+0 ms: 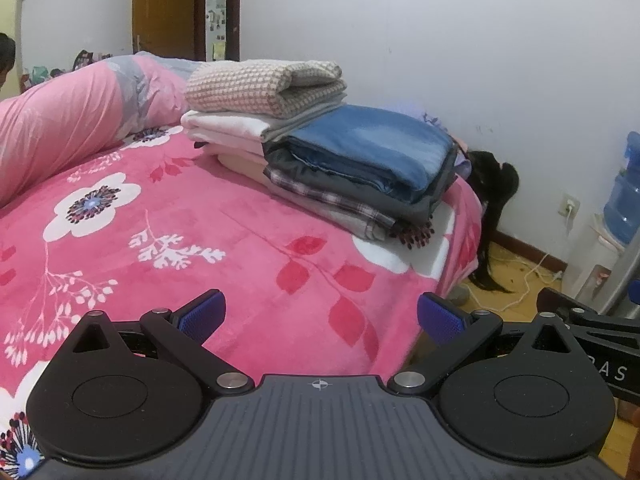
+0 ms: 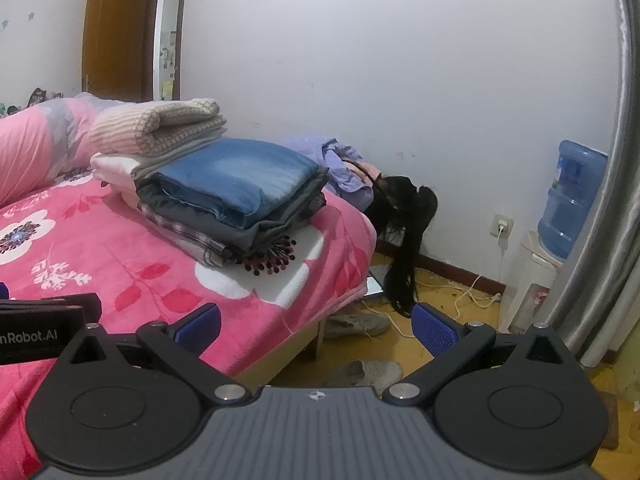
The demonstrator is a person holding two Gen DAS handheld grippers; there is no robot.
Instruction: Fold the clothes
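A: Clothes in the left wrist view: a folded stack (image 1: 320,152) sits at frame centre on the bed (image 1: 200,260), checked knit on top, jeans (image 1: 372,148) lower right. The left tongs (image 1: 320,316) are spread wide, empty, low over the blanket.

B: So mostly done?

A: Likely. Nothing loose lies on the bed there.

B: And the right wrist view?

A: Same stack (image 2: 208,188), left of centre. Behind it, a lilac garment (image 2: 340,168) looks crumpled, probably what's left. The right tongs (image 2: 316,324) are spread too, holding nothing, off the bed's corner.

B: Any baskets or bins?

A: None visible.
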